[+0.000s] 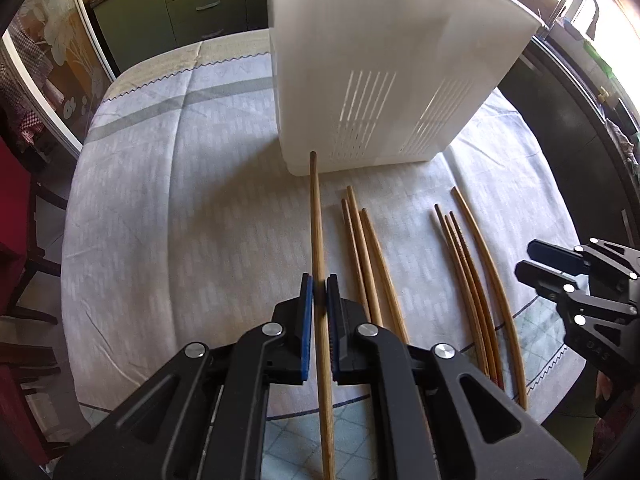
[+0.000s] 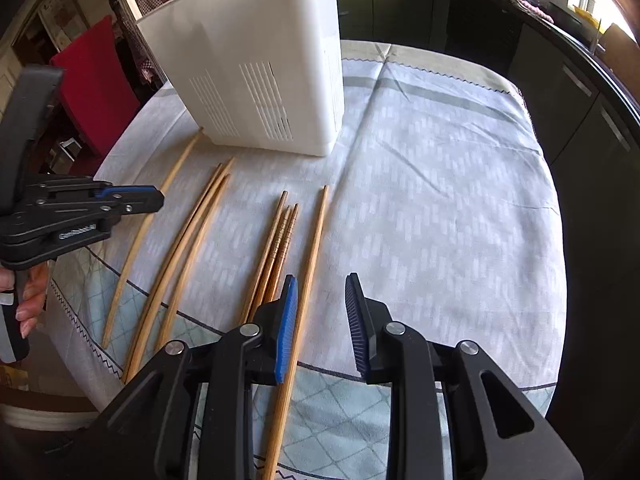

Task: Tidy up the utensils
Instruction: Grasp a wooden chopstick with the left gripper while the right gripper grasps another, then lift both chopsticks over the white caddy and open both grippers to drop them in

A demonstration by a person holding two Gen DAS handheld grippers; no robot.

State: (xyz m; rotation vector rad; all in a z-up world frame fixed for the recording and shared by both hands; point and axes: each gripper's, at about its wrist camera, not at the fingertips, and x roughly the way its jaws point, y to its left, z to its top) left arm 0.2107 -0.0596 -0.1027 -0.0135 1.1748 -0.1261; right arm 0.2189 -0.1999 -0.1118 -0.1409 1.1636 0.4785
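The utensil holder (image 1: pixel 384 80) is plain white with rows of thin slits. The chopsticks (image 1: pixel 362 256) are light brown wood, some with fine ringed grooves near the tips. The tablecloth (image 1: pixel 180 200) is pale lavender-grey with small white dashes, a grey stripe, a zigzag-stitched edge and a light-blue diamond grid border. Both grippers (image 2: pixel 322 316) are black with blue ribbed pads (image 2: pixel 287 328). The chair (image 2: pixel 96 80) is red.

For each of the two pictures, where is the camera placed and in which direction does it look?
Left wrist view: on the left gripper, looking steeply down at the table; its jaws are shut on one chopstick; the right gripper shows at the right edge.
Right wrist view: on the right gripper, jaws open over the tablecloth; a hand shows at left.
Both share the white bin and the chopsticks.
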